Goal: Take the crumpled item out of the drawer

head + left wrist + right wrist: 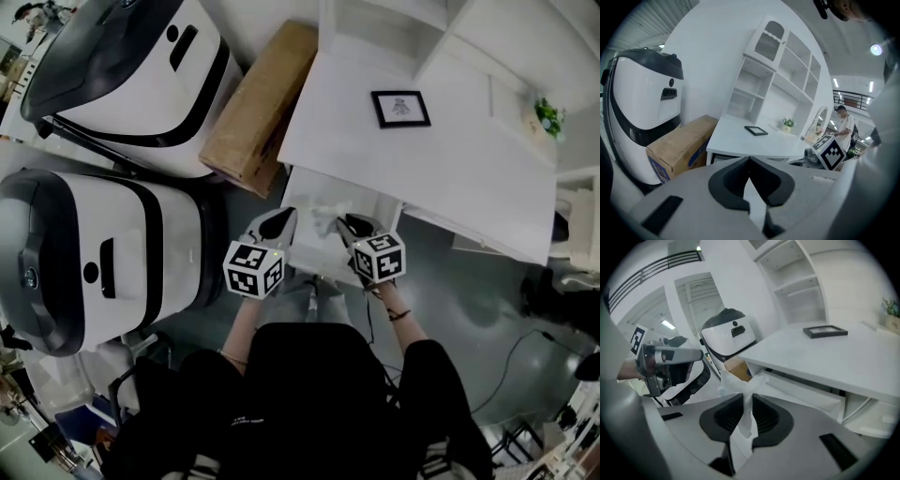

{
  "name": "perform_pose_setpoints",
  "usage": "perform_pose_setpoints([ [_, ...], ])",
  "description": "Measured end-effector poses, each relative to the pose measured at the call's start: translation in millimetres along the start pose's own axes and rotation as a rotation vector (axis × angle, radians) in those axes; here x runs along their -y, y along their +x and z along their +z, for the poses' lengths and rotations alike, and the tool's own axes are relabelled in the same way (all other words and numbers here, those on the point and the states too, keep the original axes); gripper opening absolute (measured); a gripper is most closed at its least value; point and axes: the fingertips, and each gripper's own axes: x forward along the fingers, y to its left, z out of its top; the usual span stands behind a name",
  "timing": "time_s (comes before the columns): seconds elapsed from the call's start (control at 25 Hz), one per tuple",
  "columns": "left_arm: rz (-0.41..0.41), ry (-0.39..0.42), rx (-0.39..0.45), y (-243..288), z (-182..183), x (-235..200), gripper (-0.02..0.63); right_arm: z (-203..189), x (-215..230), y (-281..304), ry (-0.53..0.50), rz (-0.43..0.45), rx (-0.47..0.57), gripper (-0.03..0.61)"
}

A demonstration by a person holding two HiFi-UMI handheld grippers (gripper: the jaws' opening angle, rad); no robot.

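Above the drawer (pixel 806 394), the right claw (pixel 749 398) pinches the crumpled tissue (pixel 736 384) to lift it clear; the left claw (pixel 750 163) idles clenched, empty.

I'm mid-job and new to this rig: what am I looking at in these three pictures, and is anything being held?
No robot arm here: a person holds a two-jaw gripper in each hand. The head view looks steeply down from the person's head; the other two cameras ride on the grippers and look along their jaws. On the white desk stand a picture frame and a small plant; its drawer is open below. The right gripper pinches the crumpled white paper. The left gripper has its jaws together, with nothing in them.
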Motion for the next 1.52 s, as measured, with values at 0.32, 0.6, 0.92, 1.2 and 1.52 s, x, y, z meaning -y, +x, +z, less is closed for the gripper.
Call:
perform_pose_setpoints([
  [0.32,-0.010,0.061,0.143,-30,45,21,-0.003,66,-22,-59,-0.002,0.024,0.235,0.051],
  [0.6,-0.005,0.110,0.231,-52,72,36,-0.003,103,-37,-99,-0.038,0.033,0.372,0.051],
  [0.92,0.034,0.164,0.311,-77,98,42,-0.003,135,-42,-144,-0.031,0.036,0.540,0.051],
  [1.2,0.059,0.187,0.391,-91,124,44,-0.003,162,-37,-182,-0.063,-0.007,0.664,0.051],
  [1.52,0.075,0.208,0.456,-100,145,46,-0.003,183,-28,-211,-0.098,-0.073,0.755,0.051],
])
